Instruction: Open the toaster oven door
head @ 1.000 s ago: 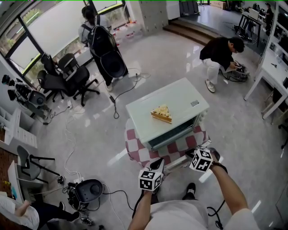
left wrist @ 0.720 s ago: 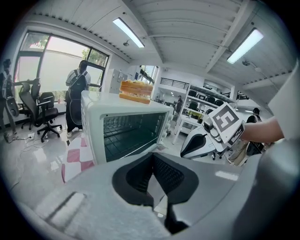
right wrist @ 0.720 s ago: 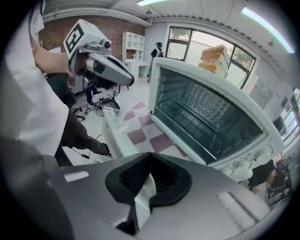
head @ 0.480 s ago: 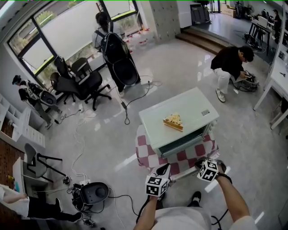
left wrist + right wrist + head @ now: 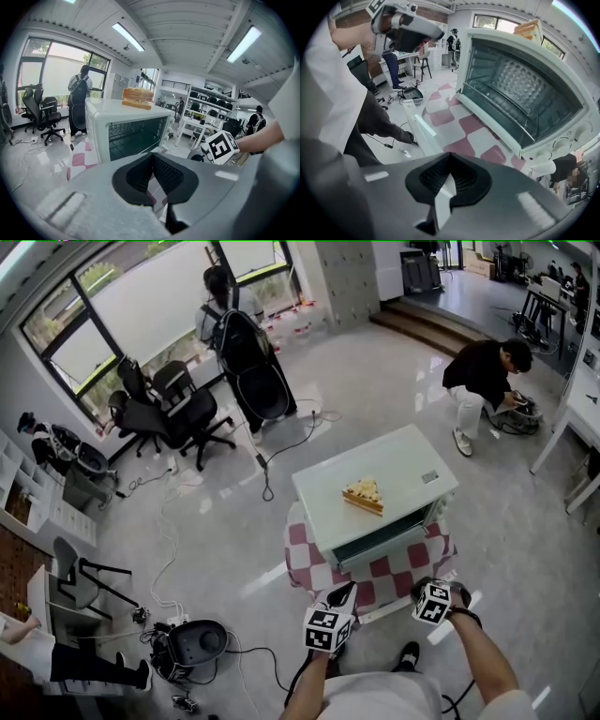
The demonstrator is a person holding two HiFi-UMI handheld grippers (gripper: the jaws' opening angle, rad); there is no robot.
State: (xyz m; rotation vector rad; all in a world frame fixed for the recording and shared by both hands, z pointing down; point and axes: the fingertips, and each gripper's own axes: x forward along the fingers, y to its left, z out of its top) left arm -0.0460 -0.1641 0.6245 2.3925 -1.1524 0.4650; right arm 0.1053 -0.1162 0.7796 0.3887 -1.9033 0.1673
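A pale green toaster oven (image 5: pixel 375 479) stands on a small table with a red-and-white checked cloth (image 5: pixel 302 563). A stack of toast (image 5: pixel 363 494) lies on the oven's top. The glass door (image 5: pixel 457 124) hangs down flat and the oven's inside (image 5: pixel 520 86) shows its racks. My right gripper (image 5: pixel 443 190) is shut on the door's white handle (image 5: pixel 418 125), seen in the head view at the table's near edge (image 5: pixel 419 590). My left gripper (image 5: pixel 343 593) is level with the door to its left, shut with nothing in it (image 5: pixel 157 187).
A person crouches (image 5: pixel 483 381) at the far right by a white desk (image 5: pixel 577 399). Another person with a backpack (image 5: pixel 220 306) stands by the window. Office chairs (image 5: pixel 173 409), floor cables (image 5: pixel 169 521) and a black device (image 5: pixel 192 643) lie to the left.
The head camera has shifted, so the oven sits further right and lower in view. Both grippers stay at the table's near edge, slightly lower. The door is down throughout.
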